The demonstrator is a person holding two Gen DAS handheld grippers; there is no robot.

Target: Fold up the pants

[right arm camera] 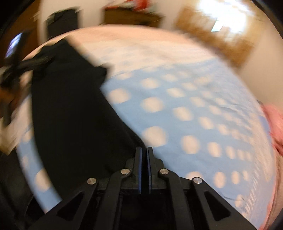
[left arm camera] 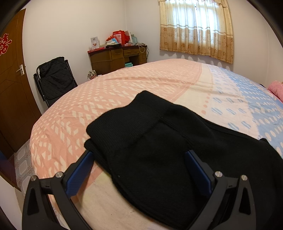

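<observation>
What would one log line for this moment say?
pants: partly folded on bed | left gripper: open, straddling pants | right gripper: shut, empty

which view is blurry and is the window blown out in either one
Right wrist view: heavy motion smear across bedsheet and black pants, window blown out white. Left wrist view: sharp, curtained window evenly lit, only fisheye bending.

Saw red paper-cut sign on brown door, shaped like Chinese double-happiness character. Boxes on desk carried print, too small for me to read. Found no other legible text.
</observation>
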